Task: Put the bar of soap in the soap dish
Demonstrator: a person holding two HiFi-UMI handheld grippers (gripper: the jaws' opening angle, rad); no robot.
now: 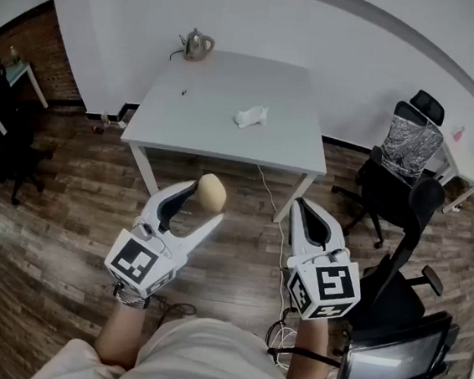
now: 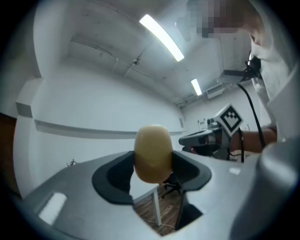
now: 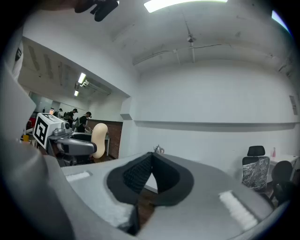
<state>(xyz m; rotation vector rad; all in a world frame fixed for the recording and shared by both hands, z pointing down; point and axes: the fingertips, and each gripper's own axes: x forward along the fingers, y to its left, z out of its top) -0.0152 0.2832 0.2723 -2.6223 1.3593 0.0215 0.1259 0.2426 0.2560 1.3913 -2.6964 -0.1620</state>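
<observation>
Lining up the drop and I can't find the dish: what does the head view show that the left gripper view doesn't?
Head view only: a white item, probably the dish, lying on the table ahead of both grippers, and the wood floor.
Left gripper view only: the ceiling lights, and a close look at both pads pressed on the soap.
Both: the soap held in the left gripper, and the right gripper, shut and empty.
</observation>
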